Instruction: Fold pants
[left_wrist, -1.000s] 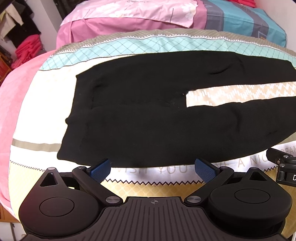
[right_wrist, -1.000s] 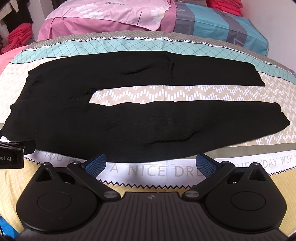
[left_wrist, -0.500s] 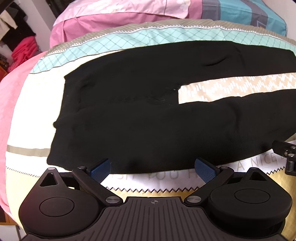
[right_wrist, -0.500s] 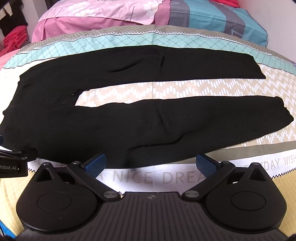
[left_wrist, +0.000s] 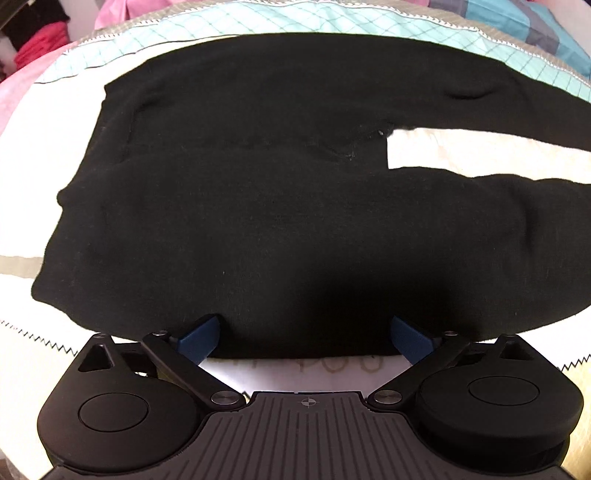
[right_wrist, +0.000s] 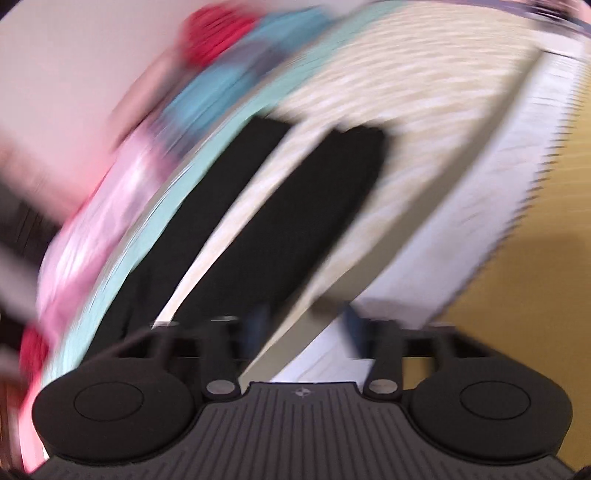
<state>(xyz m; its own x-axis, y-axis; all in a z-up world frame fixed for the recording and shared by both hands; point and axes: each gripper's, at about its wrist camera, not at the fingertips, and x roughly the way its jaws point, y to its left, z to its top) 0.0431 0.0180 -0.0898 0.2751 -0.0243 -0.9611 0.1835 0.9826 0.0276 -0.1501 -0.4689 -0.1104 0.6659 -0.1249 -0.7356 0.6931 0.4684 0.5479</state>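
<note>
The left gripper (left_wrist: 304, 332) is held wide open at the near hem of the black pants (left_wrist: 258, 206), which are spread flat on the bed (left_wrist: 22, 155), legs apart. The right gripper (right_wrist: 301, 325) is seen through heavy blur, partly open near the far leg ends. The approach step is judged in hand; closure on the near edge is required next.

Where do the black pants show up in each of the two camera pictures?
Left wrist view: the black pants fill the middle, waist at left.
Right wrist view: blurred; the two legs run diagonally up from the lower left.
Shared landmark: the cream strip of bedspread between the legs.
</note>
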